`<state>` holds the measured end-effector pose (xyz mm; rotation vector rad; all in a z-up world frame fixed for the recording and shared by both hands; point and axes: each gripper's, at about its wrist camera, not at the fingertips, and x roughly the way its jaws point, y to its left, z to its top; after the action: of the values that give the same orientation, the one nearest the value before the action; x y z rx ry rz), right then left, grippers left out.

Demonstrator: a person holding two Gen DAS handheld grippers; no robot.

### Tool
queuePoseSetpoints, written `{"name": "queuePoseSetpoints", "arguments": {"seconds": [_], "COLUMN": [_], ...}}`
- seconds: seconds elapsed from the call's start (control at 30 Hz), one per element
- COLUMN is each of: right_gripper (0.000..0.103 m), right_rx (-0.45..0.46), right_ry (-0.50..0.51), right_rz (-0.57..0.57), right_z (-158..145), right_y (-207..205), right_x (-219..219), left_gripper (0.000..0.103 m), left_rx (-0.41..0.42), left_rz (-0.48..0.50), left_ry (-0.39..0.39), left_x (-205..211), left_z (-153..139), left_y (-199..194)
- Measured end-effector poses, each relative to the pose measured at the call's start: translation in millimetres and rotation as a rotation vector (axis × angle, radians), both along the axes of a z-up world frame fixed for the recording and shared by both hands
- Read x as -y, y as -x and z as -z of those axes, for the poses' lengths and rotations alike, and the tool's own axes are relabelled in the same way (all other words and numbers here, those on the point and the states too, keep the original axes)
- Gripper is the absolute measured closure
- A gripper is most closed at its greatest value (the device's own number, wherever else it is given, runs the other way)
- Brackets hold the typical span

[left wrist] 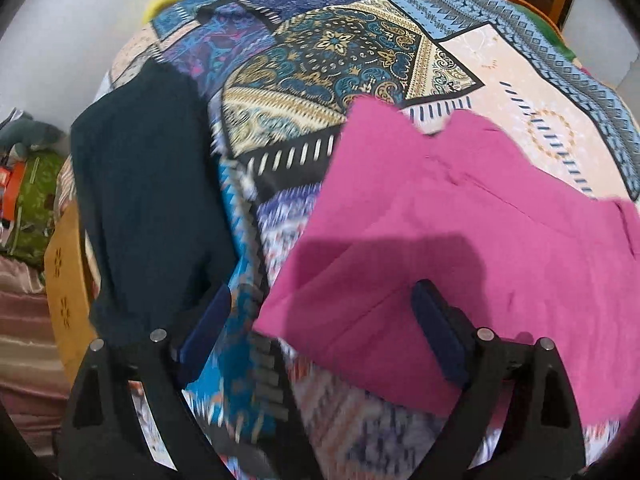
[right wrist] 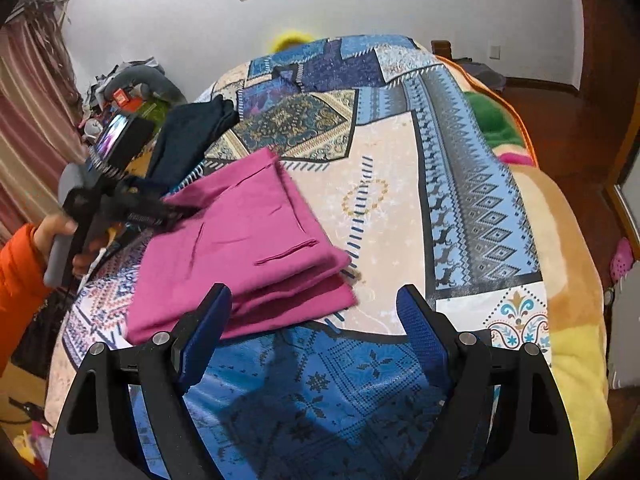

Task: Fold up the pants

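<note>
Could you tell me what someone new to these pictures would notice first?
The folded pink pants stand out, lying flat on the busy patchwork bedspread. A dark garment lies beside them, nearer the bed's edge. Both grippers are open and hold nothing: the left gripper over the pants' edge, the right gripper just short of them.

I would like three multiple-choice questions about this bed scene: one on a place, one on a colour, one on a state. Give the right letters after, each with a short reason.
1. Where does the dark garment lie relative to the pink pants, in the right wrist view?
A. to their left, farther back
B. on top of them
C. to their right

2. What colour is the sleeve of the person?
A. green
B. orange
C. white

3. How is the right claw?
A. shut on the pants
B. shut on the bedcover
C. open, holding nothing

Answers: 1 A, it lies apart near the bed's left edge. 2 B, orange shows at the wrist. 3 C, only the patterned bedcover shows between its fingers.
</note>
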<state>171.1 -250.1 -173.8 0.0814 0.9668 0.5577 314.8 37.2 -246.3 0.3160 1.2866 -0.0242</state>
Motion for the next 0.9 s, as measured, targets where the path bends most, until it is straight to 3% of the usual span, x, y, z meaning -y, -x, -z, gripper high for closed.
{"name": "queuePoseSetpoints", "arguments": {"seconds": [0.23, 0.43, 0.57, 0.63, 0.77, 0.8, 0.9], "right_gripper": [0.021, 0.021, 0.025, 0.031, 0.051, 0.053, 0.060], "right_rx": [0.005, -0.046, -0.068, -0.081, -0.106, -0.111, -0.099], "right_ry": [-0.023, -0.029, -0.001, -0.011, -0.029, -0.029, 0.001], "right_rz": [-0.030, -0.050, -0.072, -0.082, -0.103, -0.113, -0.143], "right_z": [-4.0, 12.0, 24.0, 27.5, 29.3, 29.3, 28.9], "right_y": [1.5, -2.1, -1.8, -2.0, -3.8, -3.7, -1.1], "right_x": [-10.2, -22.0, -30.4, -31.3, -31.8, -32.4, -37.0], "left_gripper": [0.010, 0.010, 0.010, 0.017, 0.041, 0.053, 0.064], "left_rx": [0.043, 0.029, 0.083, 0.100, 0.118, 0.124, 0.136], "left_rz": [-0.025, -0.085, -0.093, -0.105, -0.129, -0.134, -0.145], "left_ry": [0.059, 0.234, 0.246, 0.273, 0.308, 0.305, 0.275], "left_x": [-3.2, -8.1, -7.0, -12.0, -26.2, -28.7, -32.8], "left_z": [-24.5, -31.4, -39.0, -42.3, -44.6, -44.3, -40.5], "left_y": [49.2, 76.0, 90.0, 95.7, 106.1, 109.4, 117.9]}}
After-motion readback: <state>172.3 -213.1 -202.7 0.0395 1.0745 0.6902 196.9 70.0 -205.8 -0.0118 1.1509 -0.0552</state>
